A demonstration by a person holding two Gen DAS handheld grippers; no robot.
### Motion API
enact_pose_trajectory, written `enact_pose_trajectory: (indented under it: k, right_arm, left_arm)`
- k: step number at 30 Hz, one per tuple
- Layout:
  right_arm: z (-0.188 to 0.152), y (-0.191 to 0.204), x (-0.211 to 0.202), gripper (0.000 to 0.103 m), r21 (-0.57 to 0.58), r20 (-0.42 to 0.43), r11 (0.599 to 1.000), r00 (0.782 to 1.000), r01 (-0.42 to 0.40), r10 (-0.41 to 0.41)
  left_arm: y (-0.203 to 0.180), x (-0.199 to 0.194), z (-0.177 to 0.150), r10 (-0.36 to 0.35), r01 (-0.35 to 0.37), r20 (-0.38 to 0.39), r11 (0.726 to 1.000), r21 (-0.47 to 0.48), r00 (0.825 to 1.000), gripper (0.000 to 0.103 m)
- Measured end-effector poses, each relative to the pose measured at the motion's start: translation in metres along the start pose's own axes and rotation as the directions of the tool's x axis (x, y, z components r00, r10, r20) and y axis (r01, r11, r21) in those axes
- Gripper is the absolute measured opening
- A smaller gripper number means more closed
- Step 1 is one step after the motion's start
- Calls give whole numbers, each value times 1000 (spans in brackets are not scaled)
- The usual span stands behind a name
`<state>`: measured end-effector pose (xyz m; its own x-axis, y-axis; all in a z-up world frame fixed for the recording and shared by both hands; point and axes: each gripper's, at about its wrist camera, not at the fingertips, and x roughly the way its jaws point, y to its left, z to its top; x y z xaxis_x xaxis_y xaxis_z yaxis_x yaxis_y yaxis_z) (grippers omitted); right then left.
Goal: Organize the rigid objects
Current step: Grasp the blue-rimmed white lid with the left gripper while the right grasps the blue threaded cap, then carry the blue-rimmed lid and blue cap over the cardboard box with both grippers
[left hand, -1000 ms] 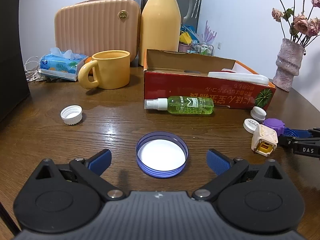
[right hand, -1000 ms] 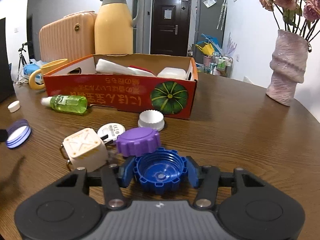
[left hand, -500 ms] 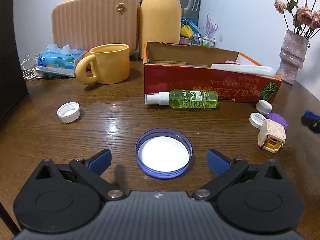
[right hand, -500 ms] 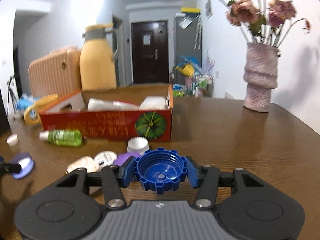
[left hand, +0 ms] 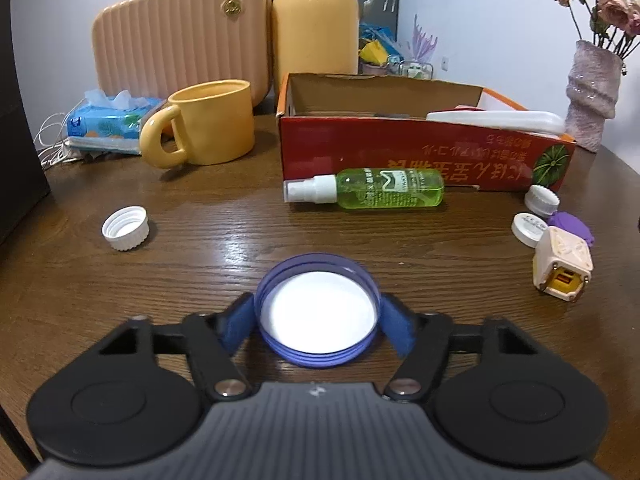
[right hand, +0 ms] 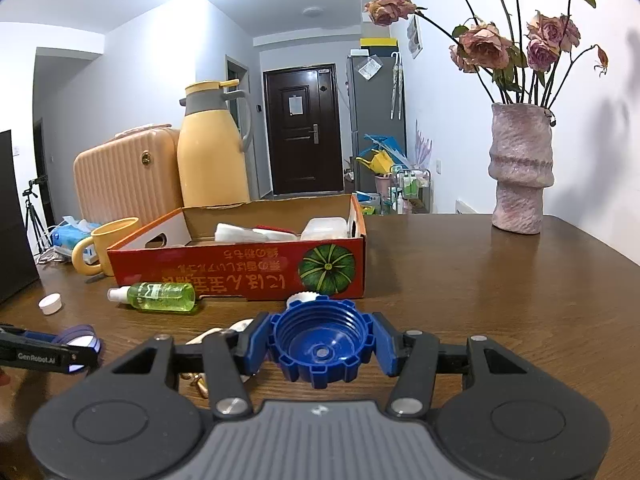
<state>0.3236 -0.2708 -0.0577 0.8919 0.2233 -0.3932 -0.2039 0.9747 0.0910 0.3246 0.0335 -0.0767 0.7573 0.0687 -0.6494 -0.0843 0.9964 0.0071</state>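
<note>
Item 1. My left gripper (left hand: 318, 322): pads closed against both sides of the wide purple lid (left hand: 318, 310), which lay open side up with its white liner showing. Whether the lid had left the table (left hand: 200, 240) I could not tell.

Item 2. My right gripper (right hand: 320, 344): clamped on the blue cap (right hand: 320, 346), threaded hollow facing up, held above the table and level.

Item 3. Red box (right hand: 240, 268), open top, some white things already inside. From my right gripper it sat straight ahead and near, its long side running across my line of travel, the pumpkin-printed end closest to dead ahead. From my left gripper it lay ahead and off to the right, farther away, with the green spray bottle (left hand: 364, 192) lying lengthwise along its front wall.

Item 4. Loose pieces on the table: white cap (left hand: 125, 227) ahead-left of my left gripper; a cream cube charger (left hand: 562, 264), a purple cap (left hand: 572, 226) and two small white caps to its right.

Judgement: my right gripper was the nearer to the box, so its cap looked likely to go over the front wall first, needing only to clear that rim.
</note>
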Motion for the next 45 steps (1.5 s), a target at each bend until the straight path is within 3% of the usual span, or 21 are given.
enact_pose_trajectory:
  k: [10, 19, 25, 34, 45]
  right_arm:
    - [-5, 11, -6, 52, -4, 5, 1000, 1000, -5, 5]
    - [-8, 20, -13, 52, 9, 15, 1000, 1000, -16, 16]
    - [-9, 26, -17, 52, 19, 22, 999, 999, -29, 29]
    - [-8, 37, -26, 52, 23, 43, 999, 998, -46, 45]
    - [11, 41, -27, 52, 15, 82, 998, 995, -53, 52]
  left_arm:
    - [3, -5, -1, -21, 21, 10, 1000, -16, 1000, 67]
    - [-2, -24, -2, -24, 25, 80, 1000, -3, 997, 67]
    - [-7, -43, -5, -24, 24, 140, 1000, 6, 990, 67]
    - [-18, -73, -5, -87, 88, 201, 996, 4, 976, 67]
    - [-30, -88, 12, -106, 102, 250, 994, 28, 962, 67]
